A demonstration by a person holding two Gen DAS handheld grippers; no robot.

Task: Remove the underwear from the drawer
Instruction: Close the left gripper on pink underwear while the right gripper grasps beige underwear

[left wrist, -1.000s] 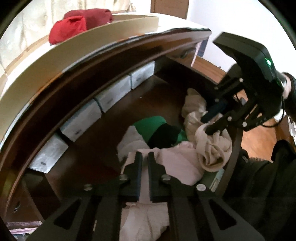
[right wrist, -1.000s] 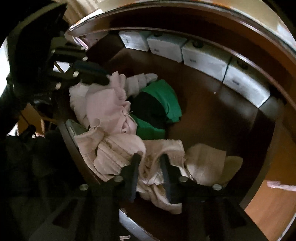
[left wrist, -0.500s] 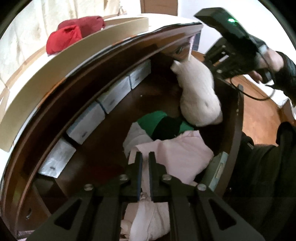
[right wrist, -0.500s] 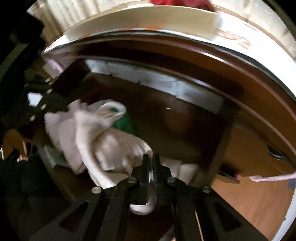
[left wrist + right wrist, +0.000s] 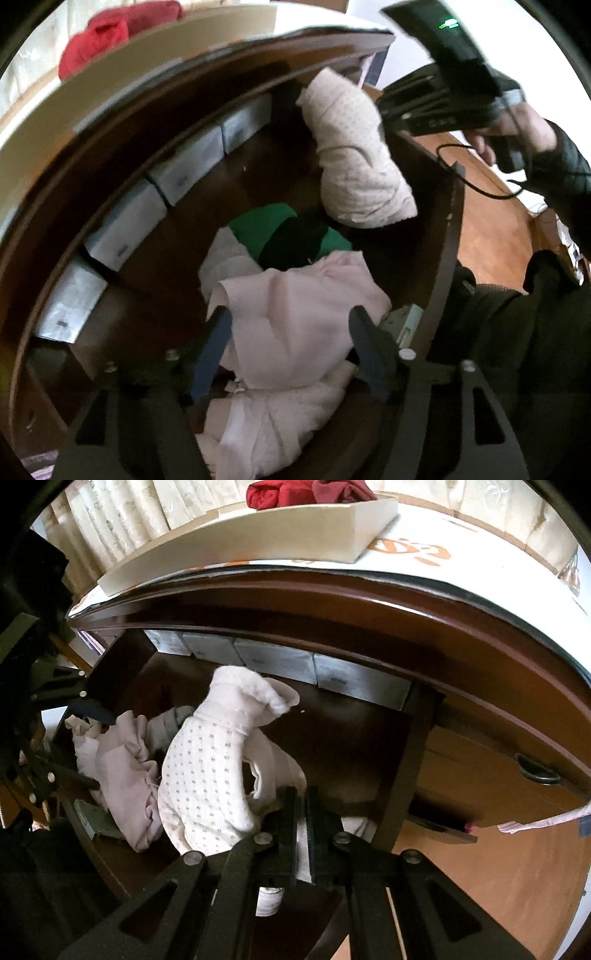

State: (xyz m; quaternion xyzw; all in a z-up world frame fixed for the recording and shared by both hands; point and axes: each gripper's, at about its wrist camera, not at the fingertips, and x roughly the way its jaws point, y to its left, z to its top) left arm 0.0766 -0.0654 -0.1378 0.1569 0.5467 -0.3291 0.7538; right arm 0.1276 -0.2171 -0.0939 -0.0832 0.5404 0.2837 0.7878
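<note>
Over the drawer [image 5: 402, 760], right tongs [image 5: 303, 812] pinch dotted underwear [image 5: 207, 775].

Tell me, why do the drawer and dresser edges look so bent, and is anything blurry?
Left wrist view: fisheye bends the drawer into an arc; the red clothes are smeared. Right wrist view: the dresser top bows likewise; the dotted underwear is fairly sharp.

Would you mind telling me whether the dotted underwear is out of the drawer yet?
Partly out: the dotted underwear hangs lifted from the shut right gripper, still above the open drawer, not clear of it.
</note>
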